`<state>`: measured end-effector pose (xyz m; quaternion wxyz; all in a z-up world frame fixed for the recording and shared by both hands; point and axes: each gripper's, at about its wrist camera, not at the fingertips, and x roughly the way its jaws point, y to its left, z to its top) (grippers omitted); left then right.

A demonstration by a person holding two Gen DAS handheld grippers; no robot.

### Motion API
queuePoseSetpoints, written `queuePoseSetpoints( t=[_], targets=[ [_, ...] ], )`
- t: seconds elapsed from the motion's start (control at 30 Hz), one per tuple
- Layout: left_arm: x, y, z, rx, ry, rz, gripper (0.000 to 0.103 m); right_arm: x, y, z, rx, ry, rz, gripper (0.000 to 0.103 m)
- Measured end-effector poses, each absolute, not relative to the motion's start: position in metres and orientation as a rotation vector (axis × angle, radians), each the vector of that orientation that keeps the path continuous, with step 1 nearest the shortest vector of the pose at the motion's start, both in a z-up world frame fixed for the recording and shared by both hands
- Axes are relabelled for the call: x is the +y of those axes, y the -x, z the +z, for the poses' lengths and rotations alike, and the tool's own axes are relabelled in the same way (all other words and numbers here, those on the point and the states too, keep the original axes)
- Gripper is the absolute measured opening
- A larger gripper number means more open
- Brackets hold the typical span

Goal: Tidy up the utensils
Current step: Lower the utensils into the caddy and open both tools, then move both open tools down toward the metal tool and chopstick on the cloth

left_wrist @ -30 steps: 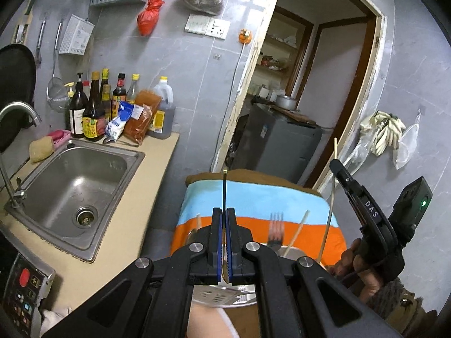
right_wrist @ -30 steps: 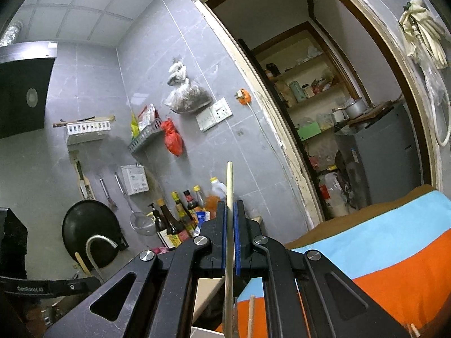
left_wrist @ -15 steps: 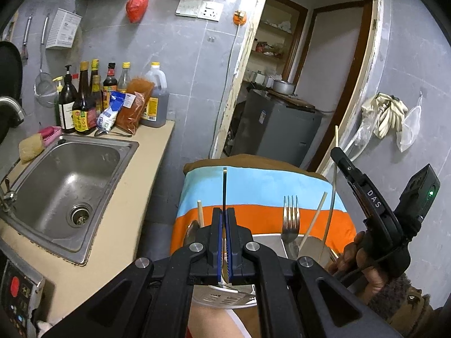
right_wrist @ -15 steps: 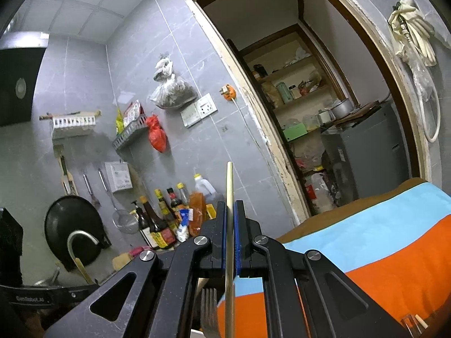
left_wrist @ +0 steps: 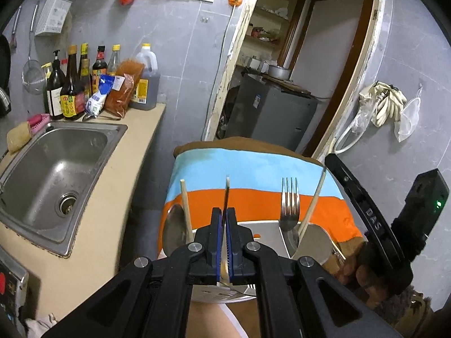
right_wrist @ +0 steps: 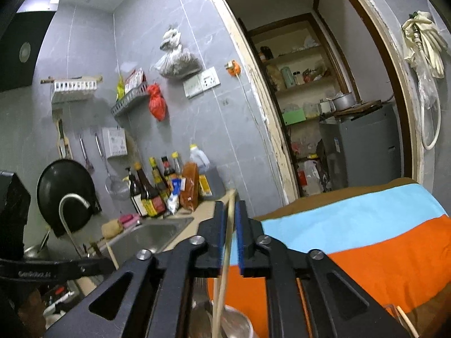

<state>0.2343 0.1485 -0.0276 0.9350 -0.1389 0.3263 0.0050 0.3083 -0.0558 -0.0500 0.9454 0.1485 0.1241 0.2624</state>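
My right claw (right_wrist: 231,236) had just been opening, and the pale chopstick (right_wrist: 225,256) stood upright in the gap between its blue pads, touching neither that I could make out, so I judged it released rather than gripped. Its lower end ran down toward the round steel cup (right_wrist: 236,321) directly under the claw, which sat on the striped cloth (right_wrist: 366,233) covering the table. That was the relation everything turned on: the stick's long axis was near vertical and the cup lay straight below, so it should settle inside with no sideways shift. From my left wrist view the same cup (left_wrist: 313,242) sat at the cloth's near right corner, already holding a fork (left_wrist: 289,205) and that leaning chopstick (left_wrist: 313,202). My left claw (left_wrist: 224,236) was clenched on a thin dark-edged utensil (left_wrist: 226,194), its exact kind unclear, pointing up and away from me. A spoon (left_wrist: 173,231) and another chopstick (left_wrist: 186,208) stood near the cloth's left edge.
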Motion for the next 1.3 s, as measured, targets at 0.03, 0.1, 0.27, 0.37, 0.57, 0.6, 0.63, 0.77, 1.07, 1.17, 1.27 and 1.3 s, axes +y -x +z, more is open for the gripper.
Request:
queuePoseSetpoints(
  t=[0.03,0.1,0.27,0.37,0.57,0.6,0.63,0.77,1.07,1.17,1.27,1.3],
  targets=[
    [0.148,-0.234,-0.029,0.669,0.283,0.010,0.004,-0.057,-0.307,-0.051,0.264,-0.300,0.534,0.027],
    [0.147,-0.234,-0.030,0.668,0.289,0.005,0.006,-0.062,-0.302,-0.051,0.272,-0.302,0.533,0.032],
    [0.144,-0.230,-0.028,0.639,0.328,-0.006,0.037,-0.075,-0.292,-0.045,0.280,-0.282,0.511,0.039],
    [0.141,-0.222,-0.023,0.574,0.357,-0.007,0.061,-0.086,-0.283,-0.037,0.271,-0.264,0.492,0.051],
    [0.121,-0.218,-0.009,0.515,0.306,0.004,0.076,-0.116,-0.265,-0.015,0.255,-0.226,0.419,0.069],
    [0.116,-0.216,-0.006,0.496,0.293,0.010,0.081,-0.120,-0.262,-0.011,0.253,-0.220,0.409,0.073],
    [0.110,-0.214,-0.003,0.476,0.279,0.014,0.085,-0.126,-0.259,-0.006,0.250,-0.209,0.392,0.077],
    [0.090,-0.207,0.006,0.415,0.234,0.037,0.098,-0.146,-0.247,0.011,0.231,-0.174,0.350,0.096],
    [0.038,-0.197,0.015,0.337,0.156,0.034,0.101,-0.191,-0.226,0.028,0.207,-0.119,0.286,0.101],
    [0.019,-0.195,0.015,0.323,0.129,0.030,0.102,-0.208,-0.223,0.029,0.215,-0.105,0.268,0.101],
    [0.003,-0.196,0.012,0.331,0.118,0.020,0.102,-0.227,-0.224,0.027,0.232,-0.098,0.249,0.101],
    [-0.003,-0.196,0.011,0.336,0.117,0.017,0.102,-0.234,-0.224,0.026,0.238,-0.097,0.243,0.101]
  ],
)
